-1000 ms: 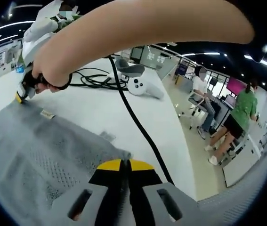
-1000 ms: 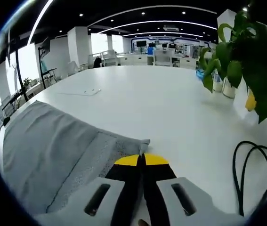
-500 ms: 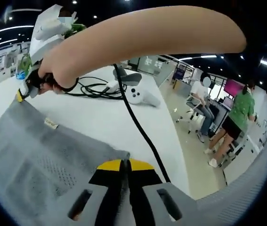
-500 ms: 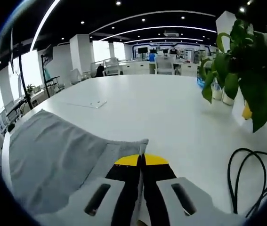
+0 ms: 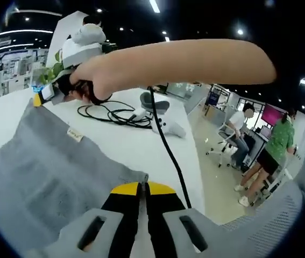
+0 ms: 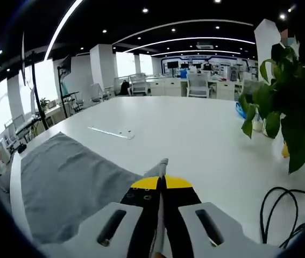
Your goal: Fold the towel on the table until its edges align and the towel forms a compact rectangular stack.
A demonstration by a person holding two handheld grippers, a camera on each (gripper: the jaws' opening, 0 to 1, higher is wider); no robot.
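left gripper (image 5: 140, 187): jaws pressed together on near corner of towel (image 5: 44, 166). grey towel spreads up and left from tips over white table (image 5: 125, 145), small tag on its edge. right gripper (image 5: 38, 99), seen in left view, pinches far corner, hand (image 5: 90, 80) around it.

right gripper view: right gripper (image 6: 160, 183) jaws together, towel (image 6: 71, 183) corner sticks up between tips, rest of cloth lies left. black cable (image 5: 114, 113) and plant (image 6: 286, 107) near.

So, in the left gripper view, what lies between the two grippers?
The grey towel spans between them: the left gripper pinches one corner, the right gripper another.
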